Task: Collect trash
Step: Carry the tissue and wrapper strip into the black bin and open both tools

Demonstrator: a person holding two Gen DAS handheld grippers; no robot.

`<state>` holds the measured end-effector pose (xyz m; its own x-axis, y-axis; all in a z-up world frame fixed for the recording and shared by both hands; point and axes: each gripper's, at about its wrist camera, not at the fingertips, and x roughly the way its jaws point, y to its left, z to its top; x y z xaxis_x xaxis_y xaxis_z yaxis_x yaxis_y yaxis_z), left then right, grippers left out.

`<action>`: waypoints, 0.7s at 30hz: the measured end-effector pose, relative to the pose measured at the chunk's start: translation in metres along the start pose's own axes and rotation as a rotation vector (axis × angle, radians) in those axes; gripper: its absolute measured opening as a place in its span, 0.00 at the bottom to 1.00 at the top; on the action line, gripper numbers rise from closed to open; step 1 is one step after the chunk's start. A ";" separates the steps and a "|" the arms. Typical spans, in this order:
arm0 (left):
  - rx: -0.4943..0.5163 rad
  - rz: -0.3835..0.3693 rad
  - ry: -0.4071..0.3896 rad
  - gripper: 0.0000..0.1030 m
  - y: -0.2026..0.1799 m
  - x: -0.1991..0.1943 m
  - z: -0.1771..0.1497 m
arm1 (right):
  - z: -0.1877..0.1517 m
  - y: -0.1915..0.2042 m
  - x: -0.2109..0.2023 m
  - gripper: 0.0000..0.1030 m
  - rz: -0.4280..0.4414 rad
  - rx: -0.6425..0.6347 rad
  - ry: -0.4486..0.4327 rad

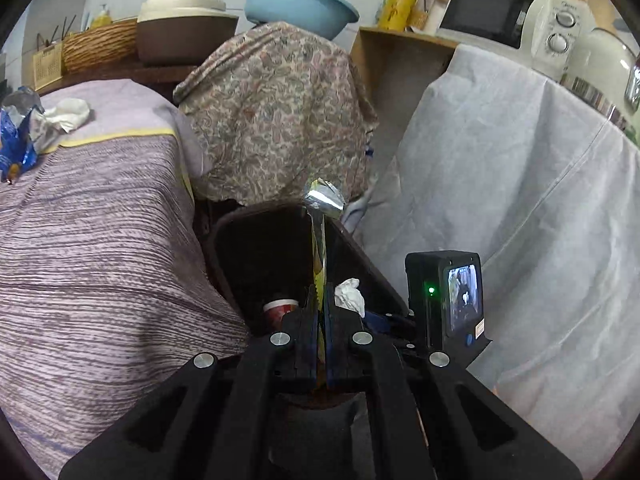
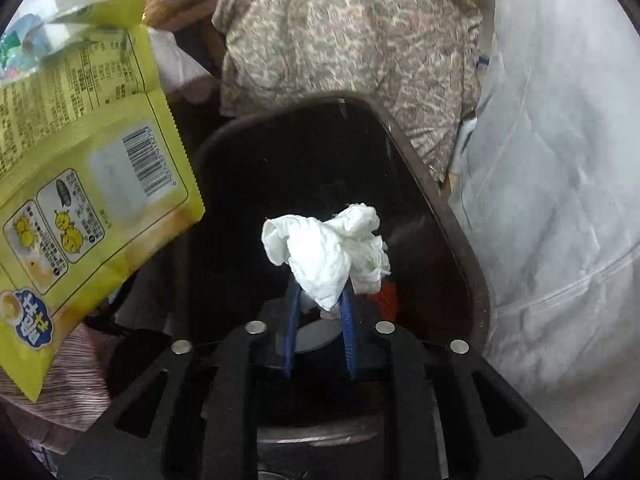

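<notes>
My left gripper [image 1: 320,294] is shut on a yellow snack wrapper [image 1: 319,248], which stands edge-on up from the jaws over the dark brown trash bin [image 1: 224,240]. In the right wrist view the same yellow wrapper [image 2: 92,180] hangs at the left, above the bin's rim [image 2: 460,220]. My right gripper [image 2: 320,298] holds a crumpled white tissue [image 2: 332,248] at the tips of its blue pads [image 2: 347,320], right over the bin's opening. That tissue [image 1: 350,296] also shows in the left wrist view. A red cup [image 1: 280,308] lies inside the bin.
To the left, a table under a purple striped cloth [image 1: 100,220] carries a blue wrapper [image 1: 16,148] and another white tissue [image 1: 68,114]. A floral cloth [image 1: 276,108] drapes behind the bin, and a white sheet [image 1: 520,200] hangs at its right. A microwave [image 1: 492,12] stands behind.
</notes>
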<state>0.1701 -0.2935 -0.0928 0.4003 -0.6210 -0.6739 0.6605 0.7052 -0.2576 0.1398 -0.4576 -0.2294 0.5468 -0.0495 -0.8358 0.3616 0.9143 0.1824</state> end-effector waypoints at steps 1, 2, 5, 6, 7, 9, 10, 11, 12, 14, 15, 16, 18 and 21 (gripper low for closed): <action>0.005 0.002 0.005 0.03 -0.001 0.004 -0.001 | 0.001 0.000 0.001 0.25 0.000 0.003 0.003; 0.013 0.004 0.011 0.03 -0.003 0.009 0.000 | -0.003 -0.001 0.000 0.30 -0.005 0.006 -0.003; 0.028 0.007 0.032 0.03 -0.006 0.023 0.000 | -0.005 -0.004 0.000 0.38 -0.023 0.013 -0.005; 0.035 0.010 0.041 0.03 -0.008 0.029 0.002 | -0.008 -0.005 -0.006 0.38 -0.025 0.018 -0.015; 0.039 0.014 0.047 0.03 -0.009 0.034 0.003 | -0.010 -0.005 -0.010 0.38 -0.028 0.018 -0.021; 0.037 0.014 0.064 0.03 -0.009 0.044 0.005 | -0.013 -0.005 -0.020 0.39 -0.052 0.006 -0.047; 0.035 0.014 0.075 0.03 -0.009 0.051 0.005 | -0.016 -0.005 -0.028 0.39 -0.067 -0.002 -0.061; 0.039 0.017 0.084 0.03 -0.010 0.055 0.006 | -0.015 -0.005 -0.031 0.40 -0.077 -0.007 -0.071; 0.049 0.021 0.095 0.03 -0.011 0.062 0.006 | -0.017 -0.005 -0.037 0.43 -0.088 -0.010 -0.085; 0.069 0.030 0.125 0.03 -0.013 0.076 0.005 | -0.021 -0.007 -0.049 0.46 -0.113 -0.008 -0.105; 0.079 0.037 0.136 0.03 -0.015 0.082 0.003 | -0.022 -0.008 -0.054 0.46 -0.117 -0.007 -0.109; 0.086 0.041 0.151 0.03 -0.015 0.088 0.002 | -0.023 -0.009 -0.059 0.46 -0.118 -0.006 -0.112; 0.084 0.041 0.174 0.03 -0.015 0.098 -0.001 | -0.025 -0.014 -0.066 0.46 -0.127 0.001 -0.119; 0.064 0.029 0.216 0.03 -0.011 0.114 -0.005 | -0.029 -0.023 -0.073 0.46 -0.145 0.026 -0.122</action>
<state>0.2055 -0.3708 -0.1701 0.2788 -0.5087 -0.8145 0.6927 0.6940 -0.1963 0.0699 -0.4634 -0.1871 0.5746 -0.2301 -0.7854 0.4619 0.8834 0.0791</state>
